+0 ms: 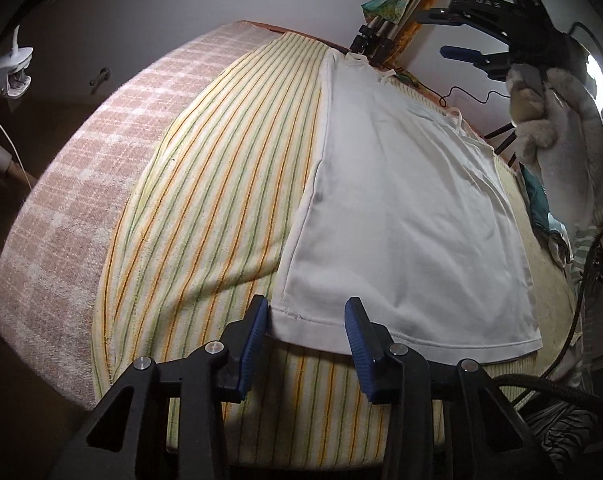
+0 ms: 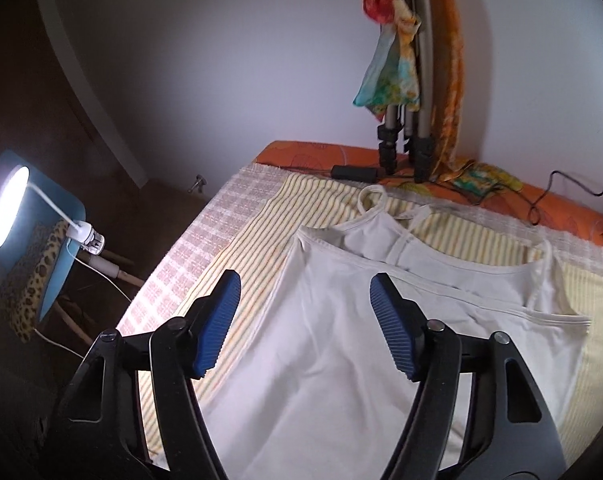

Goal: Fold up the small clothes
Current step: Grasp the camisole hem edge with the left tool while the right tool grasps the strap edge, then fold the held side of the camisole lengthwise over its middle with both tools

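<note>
A white strappy top lies flat on a striped yellow towel. My left gripper is open and empty, its blue pads on either side of the hem's near left corner, just above it. The right gripper shows in the left wrist view, held high at the far right by a gloved hand. In the right wrist view the top lies with its straps at the far end, and my right gripper hangs open and empty above its upper left part.
The towel lies on a pink checked cover over a bed. A tripod with a colourful scarf stands at the far edge on an orange sheet. A clip lamp shines at the left. Cables trail at the far right.
</note>
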`<act>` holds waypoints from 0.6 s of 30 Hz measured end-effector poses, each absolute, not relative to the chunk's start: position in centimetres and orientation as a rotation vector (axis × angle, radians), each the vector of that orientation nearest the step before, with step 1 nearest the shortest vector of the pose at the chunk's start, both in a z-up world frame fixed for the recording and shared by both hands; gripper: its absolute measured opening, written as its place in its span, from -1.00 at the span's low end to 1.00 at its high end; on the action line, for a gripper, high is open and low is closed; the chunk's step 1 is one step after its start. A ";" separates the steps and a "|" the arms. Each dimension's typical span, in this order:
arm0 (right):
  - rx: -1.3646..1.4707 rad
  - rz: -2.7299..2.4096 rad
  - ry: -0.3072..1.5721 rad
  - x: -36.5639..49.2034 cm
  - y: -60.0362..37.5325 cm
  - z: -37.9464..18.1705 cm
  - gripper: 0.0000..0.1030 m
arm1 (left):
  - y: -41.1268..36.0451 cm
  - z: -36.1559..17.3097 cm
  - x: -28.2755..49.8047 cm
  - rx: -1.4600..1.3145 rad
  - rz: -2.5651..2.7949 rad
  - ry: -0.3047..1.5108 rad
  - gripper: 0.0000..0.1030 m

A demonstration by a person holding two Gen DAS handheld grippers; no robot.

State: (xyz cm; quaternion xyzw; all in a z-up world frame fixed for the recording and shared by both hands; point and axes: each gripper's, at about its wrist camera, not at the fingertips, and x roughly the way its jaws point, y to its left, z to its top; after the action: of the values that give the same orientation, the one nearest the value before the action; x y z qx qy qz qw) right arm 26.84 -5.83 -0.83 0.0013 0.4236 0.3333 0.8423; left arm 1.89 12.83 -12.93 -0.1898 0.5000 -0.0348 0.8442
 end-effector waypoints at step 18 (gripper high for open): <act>-0.048 0.680 1.091 33.4 3.6 -8.5 -0.11 | 13.0 -12.6 2.2 -0.446 -0.160 0.992 -0.86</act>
State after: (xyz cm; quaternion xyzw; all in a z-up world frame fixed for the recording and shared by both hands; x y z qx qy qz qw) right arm 33.35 3.64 -8.48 -0.0224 0.5086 0.3169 0.8003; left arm 2.19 13.00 -12.61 -0.2120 0.4716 -0.0759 0.8526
